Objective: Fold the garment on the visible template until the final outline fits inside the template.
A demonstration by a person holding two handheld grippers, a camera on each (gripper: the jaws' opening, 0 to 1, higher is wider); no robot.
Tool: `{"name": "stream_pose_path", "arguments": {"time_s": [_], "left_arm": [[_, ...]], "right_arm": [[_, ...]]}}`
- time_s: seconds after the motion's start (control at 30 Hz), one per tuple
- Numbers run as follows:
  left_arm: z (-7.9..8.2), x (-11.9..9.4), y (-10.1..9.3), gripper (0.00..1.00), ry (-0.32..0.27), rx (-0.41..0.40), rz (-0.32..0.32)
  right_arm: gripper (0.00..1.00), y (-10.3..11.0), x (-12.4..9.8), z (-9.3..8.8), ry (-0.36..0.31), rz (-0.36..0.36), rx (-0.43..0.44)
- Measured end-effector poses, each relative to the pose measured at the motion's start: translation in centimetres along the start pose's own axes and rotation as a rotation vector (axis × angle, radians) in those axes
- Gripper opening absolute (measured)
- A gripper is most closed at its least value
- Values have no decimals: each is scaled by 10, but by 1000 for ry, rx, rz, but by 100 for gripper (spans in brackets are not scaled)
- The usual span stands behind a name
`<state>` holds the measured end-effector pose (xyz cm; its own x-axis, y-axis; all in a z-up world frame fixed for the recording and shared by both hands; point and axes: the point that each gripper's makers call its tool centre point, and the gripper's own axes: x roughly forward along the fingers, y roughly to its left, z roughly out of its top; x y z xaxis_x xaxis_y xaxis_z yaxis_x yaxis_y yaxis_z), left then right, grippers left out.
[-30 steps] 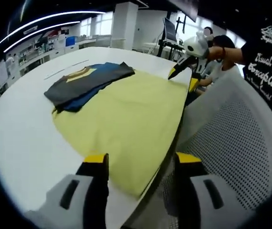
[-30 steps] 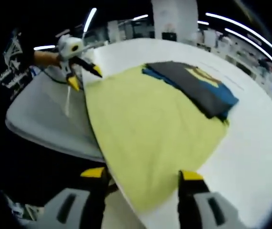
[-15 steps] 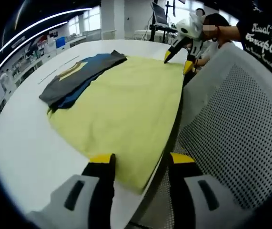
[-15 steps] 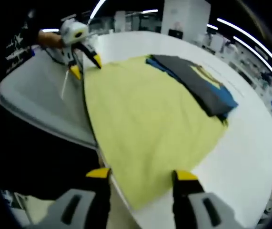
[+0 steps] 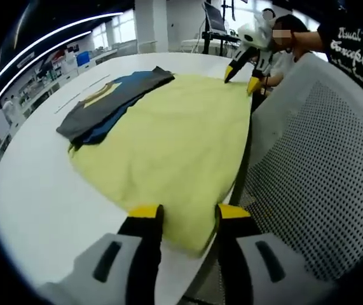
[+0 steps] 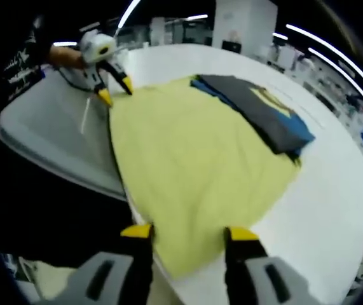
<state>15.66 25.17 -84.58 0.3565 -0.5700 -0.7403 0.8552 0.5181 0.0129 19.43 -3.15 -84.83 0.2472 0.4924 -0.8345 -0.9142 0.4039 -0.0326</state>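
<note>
A dark grey and blue folded garment (image 5: 114,98) (image 6: 264,111) with a yellow print lies along the far edge of a yellow cloth (image 5: 168,133) (image 6: 194,152) spread on the white table (image 5: 35,190) (image 6: 334,190). My left gripper (image 5: 189,216) is open, and its jaws straddle the cloth's near corner at the table edge. At the other near corner my right gripper (image 6: 187,234) is open too, with the cloth's edge between its jaws. Each gripper also appears in the other's view: the right gripper (image 5: 240,79) and the left gripper (image 6: 116,92) both have their jaws apart.
A grey mesh chair back (image 5: 308,178) (image 6: 47,133) presses against the table edge beside the cloth. A person in a black printed shirt (image 5: 353,44) stands behind it. Shelves and desks line the room beyond the table.
Both grippers' jaws have narrowed around the near corners of the yellow cloth. The cameras have come slightly closer to the cloth edge. The folded garment has stayed in place.
</note>
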Motion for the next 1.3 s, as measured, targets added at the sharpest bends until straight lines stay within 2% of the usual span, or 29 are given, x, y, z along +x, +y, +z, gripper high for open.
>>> {"name": "stream_pose_path", "arguments": {"time_s": [0.07, 0.2, 0.3, 0.4, 0.5, 0.53, 0.57, 0.7, 0.8, 0.93, 1.1, 1.3], "left_arm": [[-1, -1, 0, 30, 6, 8, 1], [-5, -5, -7, 22, 19, 42, -10], [-6, -5, -7, 20, 21, 47, -15], [-5, -5, -4, 18, 25, 40, -1], [-5, -4, -2, 6, 33, 10, -2], [-5, -5, 2, 4, 36, 12, 14], [-5, -4, 3, 3, 36, 6, 13], [-5, -5, 3, 1, 44, 2, 16], [-1, -8, 1, 1, 44, 30, 16], [6, -16, 3, 1, 27, 20, 26], [12, -25, 5, 1, 13, -23, 37], [17, -33, 5, 1, 0, -50, 70]], "right_arm": [[35, 0, -1, -1, -7, -5, 0], [27, 1, -3, -5, -5, -6, -10], [24, 1, -2, -6, -8, 0, -5], [15, 4, -1, -5, -10, 12, -13], [5, 4, 1, -3, -3, 1, -57], [3, 0, 1, -2, -6, -21, -109], [1, 2, 2, -2, -5, -22, -106], [0, -1, 1, -1, -5, -32, -80], [0, -2, -2, 0, -22, -27, -38], [0, -2, -11, 6, -41, -24, -22], [0, 2, -21, 13, -70, -2, 47], [0, 8, -30, 14, -79, 17, 57]]}}
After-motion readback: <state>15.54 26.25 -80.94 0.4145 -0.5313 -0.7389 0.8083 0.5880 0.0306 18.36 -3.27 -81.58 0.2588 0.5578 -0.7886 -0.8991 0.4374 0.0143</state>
